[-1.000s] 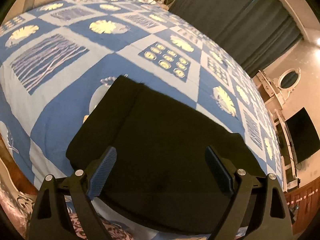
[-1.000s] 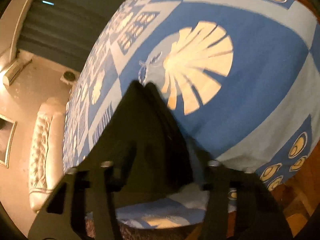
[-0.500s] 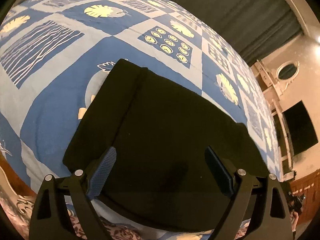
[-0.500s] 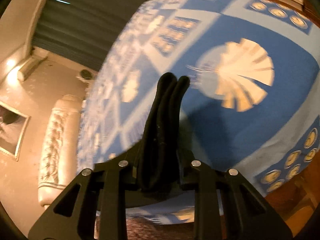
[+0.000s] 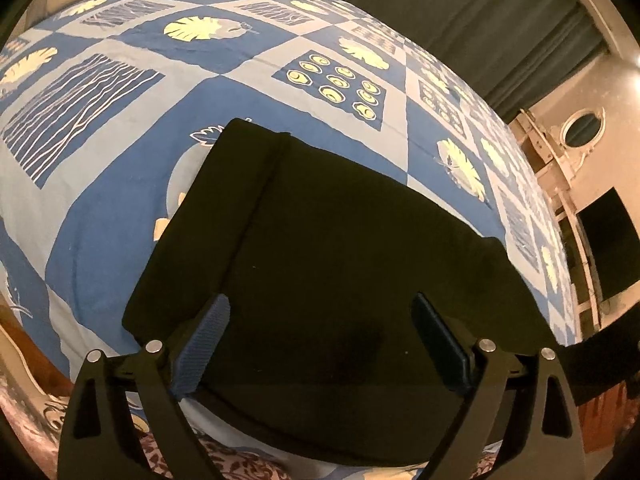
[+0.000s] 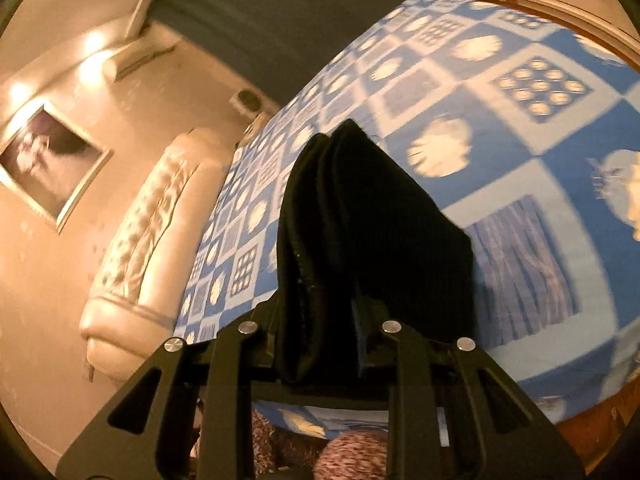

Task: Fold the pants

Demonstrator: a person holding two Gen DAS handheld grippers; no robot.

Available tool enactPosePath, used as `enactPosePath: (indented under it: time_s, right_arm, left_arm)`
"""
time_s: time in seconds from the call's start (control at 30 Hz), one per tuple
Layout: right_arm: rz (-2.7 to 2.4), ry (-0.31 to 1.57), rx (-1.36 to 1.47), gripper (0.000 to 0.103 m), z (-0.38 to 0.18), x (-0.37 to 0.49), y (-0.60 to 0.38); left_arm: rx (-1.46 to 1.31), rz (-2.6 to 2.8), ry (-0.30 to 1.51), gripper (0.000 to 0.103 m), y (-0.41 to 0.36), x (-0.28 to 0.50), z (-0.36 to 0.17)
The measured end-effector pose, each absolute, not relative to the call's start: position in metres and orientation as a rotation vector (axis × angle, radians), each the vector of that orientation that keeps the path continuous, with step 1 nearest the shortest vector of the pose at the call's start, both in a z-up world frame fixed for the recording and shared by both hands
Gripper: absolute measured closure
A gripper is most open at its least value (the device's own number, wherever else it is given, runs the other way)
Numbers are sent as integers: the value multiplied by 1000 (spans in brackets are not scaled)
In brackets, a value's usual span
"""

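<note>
I observe the black pants (image 5: 320, 248) folded into a broad, flat, roughly rectangular bundle lying on the bed near its near edge. A fold seam runs from the far left corner toward the near side, leaving a narrower panel along the left. The near edge shows stacked layers. From the right wrist view, I note one end of the pants (image 6: 360, 232) bunched into thick upright folds, raised off the bed, with ribbed edges visible on the left.

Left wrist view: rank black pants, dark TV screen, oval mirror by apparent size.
1. black pants, largest, but nearest the camera
2. dark TV screen
3. oval mirror, smallest; both sit far off, so true sizes stay unsure
</note>
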State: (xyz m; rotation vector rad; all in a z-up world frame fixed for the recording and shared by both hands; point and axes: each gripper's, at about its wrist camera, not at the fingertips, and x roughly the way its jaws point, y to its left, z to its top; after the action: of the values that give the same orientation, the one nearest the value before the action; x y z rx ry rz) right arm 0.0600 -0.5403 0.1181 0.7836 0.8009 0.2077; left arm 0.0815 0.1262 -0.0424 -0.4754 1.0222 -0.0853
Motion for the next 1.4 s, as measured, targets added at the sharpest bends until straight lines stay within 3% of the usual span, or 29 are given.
enactPosePath:
  time_s: [0.7, 1.13, 1.2, 1.27, 1.4]
  right_arm:
    - [183, 1135, 482, 79, -21, 123, -323]
    - [165, 1134, 358, 77, -34, 117, -292]
    - [174, 1132, 354, 74, -33, 117, -287]
    - [201, 1131, 374, 61, -33, 117, -281]
    - [298, 1146, 475, 51, -34, 120, -267]
  left_arm:
    - [-553, -92, 1023, 11, 133, 83, -43]
    - [-538, -86, 1024, 11, 133, 86, -44]
    - [-538, -86, 1023, 11, 133, 86, -44]
    - [-536, -86, 1024, 11, 133, 86, -44]
    - [-533, -89, 1024, 11, 134, 86, -44]
